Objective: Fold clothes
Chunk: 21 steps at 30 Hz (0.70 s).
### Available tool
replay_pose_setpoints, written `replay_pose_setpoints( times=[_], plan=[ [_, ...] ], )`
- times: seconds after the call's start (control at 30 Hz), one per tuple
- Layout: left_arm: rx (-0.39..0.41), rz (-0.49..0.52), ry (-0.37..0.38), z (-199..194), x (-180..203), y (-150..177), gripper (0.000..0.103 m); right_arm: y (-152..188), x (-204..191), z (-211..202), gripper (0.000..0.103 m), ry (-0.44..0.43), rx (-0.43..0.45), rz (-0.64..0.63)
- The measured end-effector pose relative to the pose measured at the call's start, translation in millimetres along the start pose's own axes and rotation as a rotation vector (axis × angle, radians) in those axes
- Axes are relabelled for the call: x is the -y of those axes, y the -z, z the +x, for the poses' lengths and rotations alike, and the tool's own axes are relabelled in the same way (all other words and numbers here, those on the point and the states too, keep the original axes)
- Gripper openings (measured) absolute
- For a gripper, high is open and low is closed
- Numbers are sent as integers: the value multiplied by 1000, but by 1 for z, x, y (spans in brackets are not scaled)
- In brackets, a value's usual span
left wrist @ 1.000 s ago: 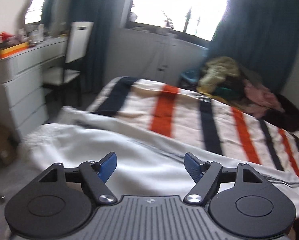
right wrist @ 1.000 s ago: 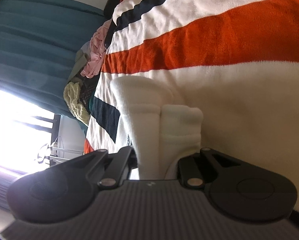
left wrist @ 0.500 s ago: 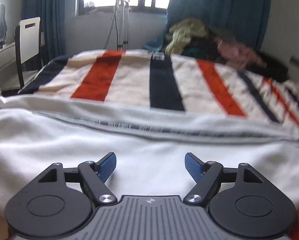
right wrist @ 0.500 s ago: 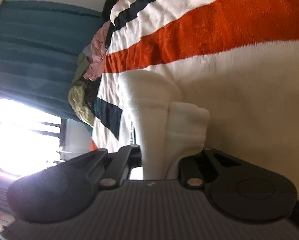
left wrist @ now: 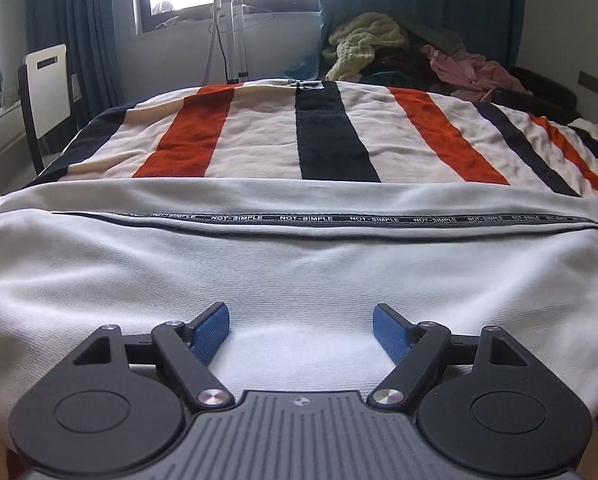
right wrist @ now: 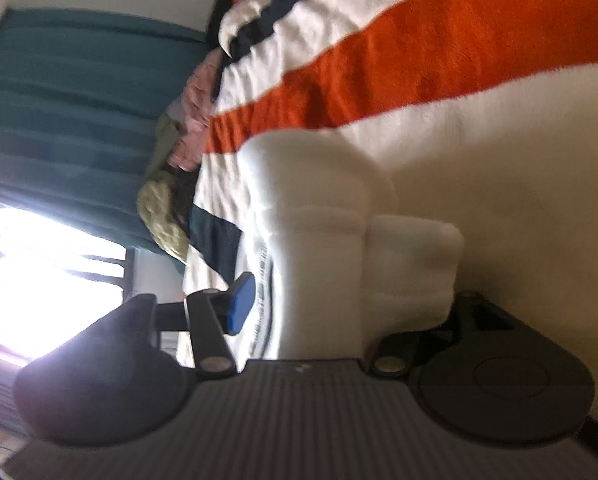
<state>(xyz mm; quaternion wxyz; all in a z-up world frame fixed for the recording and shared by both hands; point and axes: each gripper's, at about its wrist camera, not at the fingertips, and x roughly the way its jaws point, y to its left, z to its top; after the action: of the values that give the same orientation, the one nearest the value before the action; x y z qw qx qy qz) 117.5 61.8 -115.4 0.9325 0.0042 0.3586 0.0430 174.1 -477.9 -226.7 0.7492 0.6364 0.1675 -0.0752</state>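
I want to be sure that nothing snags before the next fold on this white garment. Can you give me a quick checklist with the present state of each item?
1. Left gripper open over the white garment, nothing pinched: ok.
2. Right gripper letting go: its jaws are opening, folded cloth between them; whether fully free: cannot tell.
3. Garment flat on the striped blanket: mild wrinkles, ok.
4. Printed black tape running straight across the garment: ok.
5. Clothes pile clear of the garment: ok.
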Motion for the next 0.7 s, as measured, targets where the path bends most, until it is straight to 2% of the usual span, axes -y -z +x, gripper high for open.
replay_pose_setpoints(
  times=[0.1,0.2,0.43,0.47,0.5,0.53,0.7],
  plan=[
    [1,-17,3,0,-2,0,81,-2,-9,-5,60,-148,22,-17],
    [2,-26,7,0,-3,0,81,-5,-20,-6,60,-194,10,-85],
    [-3,-31,9,-1,-3,0,81,-10,5,-8,56,-33,44,34],
    [-4,-31,8,-2,-2,0,81,-9,5,-12,38,0,65,19],
    [-5,-32,7,-2,-2,0,81,-9,6,-15,24,32,85,3],
    [-7,-35,5,-1,-2,-1,81,-9,5,-18,16,49,96,-15],
    [-15,-61,18,-3,-4,-3,81,-8,-12,-25,16,57,92,-146]
  ],
)
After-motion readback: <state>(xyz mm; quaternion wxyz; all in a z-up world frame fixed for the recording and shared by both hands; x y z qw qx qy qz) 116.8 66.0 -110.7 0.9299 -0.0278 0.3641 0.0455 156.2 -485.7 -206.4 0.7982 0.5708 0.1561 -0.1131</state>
